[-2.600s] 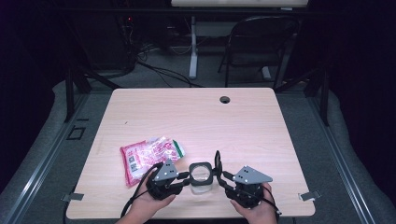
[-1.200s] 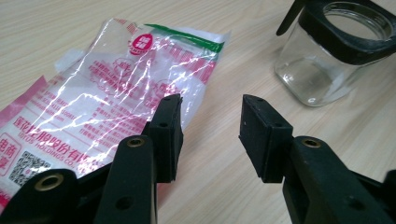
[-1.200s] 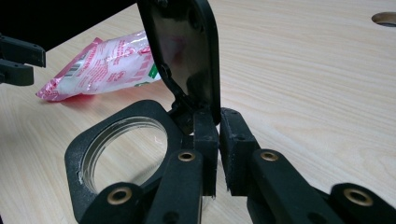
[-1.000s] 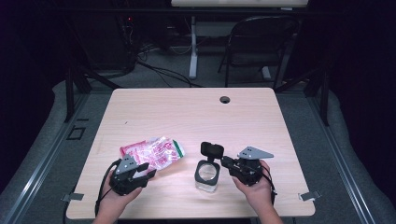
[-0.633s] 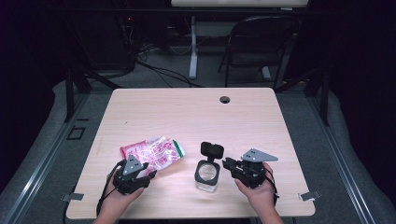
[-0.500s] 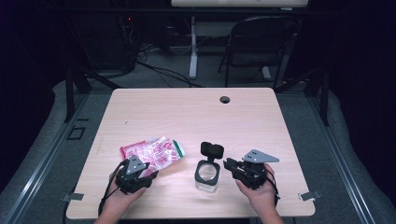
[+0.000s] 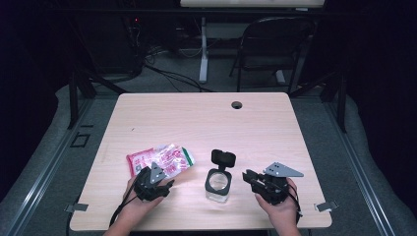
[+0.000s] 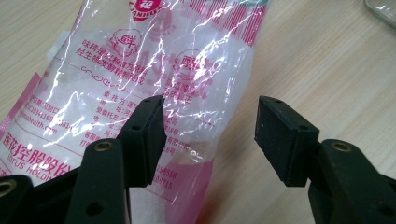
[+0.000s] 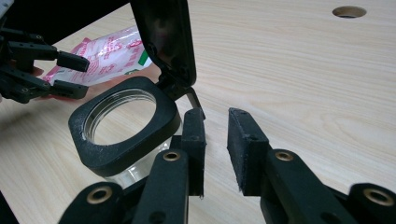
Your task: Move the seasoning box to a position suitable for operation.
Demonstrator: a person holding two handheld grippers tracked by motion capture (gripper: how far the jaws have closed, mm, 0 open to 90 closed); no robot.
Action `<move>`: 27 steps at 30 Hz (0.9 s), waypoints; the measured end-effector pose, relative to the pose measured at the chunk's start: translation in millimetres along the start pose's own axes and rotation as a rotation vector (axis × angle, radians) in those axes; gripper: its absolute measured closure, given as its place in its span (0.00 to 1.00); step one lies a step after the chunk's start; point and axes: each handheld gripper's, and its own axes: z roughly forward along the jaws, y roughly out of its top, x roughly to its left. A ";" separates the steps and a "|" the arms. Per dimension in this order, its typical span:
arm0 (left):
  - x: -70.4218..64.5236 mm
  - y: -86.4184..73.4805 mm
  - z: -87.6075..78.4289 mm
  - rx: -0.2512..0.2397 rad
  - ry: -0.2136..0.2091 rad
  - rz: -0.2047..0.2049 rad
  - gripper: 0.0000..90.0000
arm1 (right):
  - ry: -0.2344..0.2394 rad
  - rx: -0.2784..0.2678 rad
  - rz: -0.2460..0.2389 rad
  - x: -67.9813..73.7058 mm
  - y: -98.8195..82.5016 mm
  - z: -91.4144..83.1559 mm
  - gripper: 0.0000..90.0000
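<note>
A pink and clear plastic bag point(image 7: 158, 159) point(image 8: 154, 70) of white grains lies flat at the table's front left. My left gripper point(image 7: 166, 186) point(image 8: 210, 135) hovers low over its near end. Its jaws have just been opening; one pad point(image 8: 144, 135) is above the bag and the other above bare wood, neither pressing. A square glass jar point(image 7: 218, 183) point(image 9: 123, 126) with a black rim stands in the front middle, its hinged black lid point(image 7: 223, 157) point(image 9: 163, 37) raised. My right gripper point(image 7: 247, 176) point(image 9: 217, 126) sits just right of the jar. Its jaws have just been opening slightly and hold nothing.
A round cable hole point(image 7: 237, 104) point(image 9: 348, 11) sits near the wooden table's point(image 7: 206, 123) far edge. A black chair point(image 7: 273, 44) and cables lie on the floor beyond. The left gripper point(image 9: 51, 70) shows past the jar in the right gripper view.
Both grippers have come away from the jar, whose lid now stands raised. My left gripper has shifted right and lower onto the bag's near end. The right hand has barely moved.
</note>
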 end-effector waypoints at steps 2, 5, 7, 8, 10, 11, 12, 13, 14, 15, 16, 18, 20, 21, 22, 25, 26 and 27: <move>-1.0 1.0 3.6 0.008 0.014 -0.001 0.47 | -0.003 0.002 0.000 -0.6 -0.9 -2.4 0.85; -2.7 3.0 7.0 0.017 0.048 0.022 0.46 | -0.009 0.000 0.005 -0.6 -2.4 -5.0 0.85; -3.3 3.4 8.3 0.020 0.057 0.029 0.46 | -0.012 0.000 0.008 -0.3 -3.0 -5.7 0.85; -5.3 3.4 11.1 0.034 0.086 0.063 0.46 | -0.018 -0.002 0.009 -0.7 -4.0 -6.9 0.84; -7.4 3.0 13.4 0.043 0.113 0.091 0.46 | -0.021 -0.002 0.007 -1.4 -4.4 -8.7 0.84; -7.4 3.0 13.4 0.043 0.113 0.091 0.46 | -0.021 -0.002 0.007 -1.4 -4.4 -8.7 0.84; -7.7 3.2 14.5 0.042 0.134 0.105 0.46 | -0.019 -0.009 0.014 -1.7 -4.8 -9.9 0.84; -7.7 3.2 14.5 0.042 0.134 0.105 0.47 | -0.019 -0.009 0.014 -1.7 -4.8 -9.9 0.84; -7.4 3.1 14.7 0.043 0.138 0.101 0.48 | -0.023 -0.008 0.014 -1.9 -4.9 -10.5 0.84; -6.4 3.2 14.6 0.042 0.139 0.101 0.49 | -0.023 -0.013 0.017 -2.2 -5.4 -10.5 0.84; -4.9 2.9 13.9 0.041 0.134 0.085 0.50 | -0.022 -0.012 0.018 -2.2 -5.4 -10.7 0.84; -3.4 2.1 13.5 0.033 0.127 0.070 0.51 | -0.023 -0.012 0.016 -2.4 -5.3 -11.0 0.84; -2.5 1.6 12.5 0.026 0.118 0.061 0.54 | -0.023 -0.011 0.015 -2.6 -5.0 -10.9 0.84; -2.5 1.6 12.5 0.026 0.118 0.061 0.57 | -0.023 -0.011 0.015 -2.6 -5.0 -10.9 0.84; -2.0 1.4 11.3 0.018 0.102 0.051 0.60 | -0.021 -0.012 0.014 -2.7 -4.6 -10.7 0.84; -0.1 1.1 8.7 0.005 0.084 0.032 0.68 | -0.022 -0.014 0.013 -1.7 -4.1 -9.9 0.84; 0.3 0.8 8.1 -0.004 0.078 0.022 0.70 | -0.020 -0.016 0.012 -1.4 -4.0 -9.5 0.84; 1.2 0.8 7.0 -0.004 0.070 0.017 0.72 | -0.019 -0.015 0.010 -1.3 -3.8 -9.3 0.84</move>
